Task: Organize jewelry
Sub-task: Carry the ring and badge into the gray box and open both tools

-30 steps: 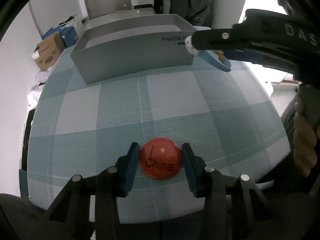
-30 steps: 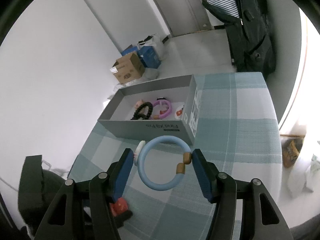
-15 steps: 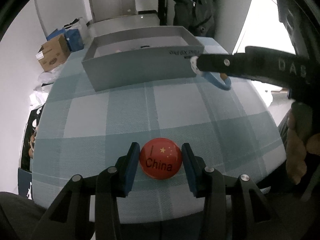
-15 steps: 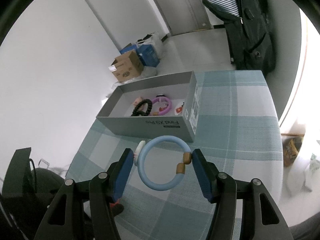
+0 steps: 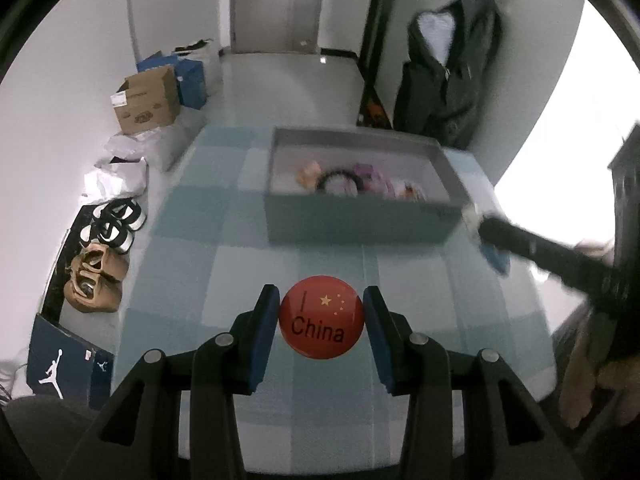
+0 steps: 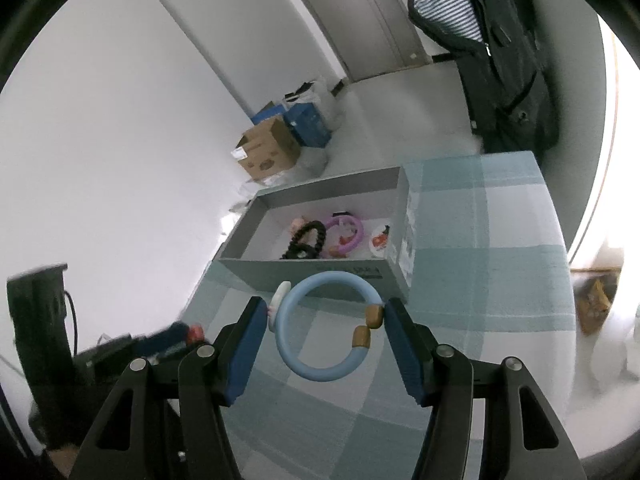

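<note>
Red badge [image 5: 321, 322] between left tool [image 5: 320, 322] pads

White walls, pale grey floor [image 5: 280, 88], closed door [image 5: 276, 4] at the far end. Table has a teal/white check cloth [image 6: 488, 240]. Cardboard box [image 5: 146, 100] and blue boxes [image 6: 308, 124] sit along the left wall, shoes [image 5: 100, 256] nearer. Dark jacket [image 6: 508, 64] hangs on the right. Strong daylight from the right, blown out.
</note>
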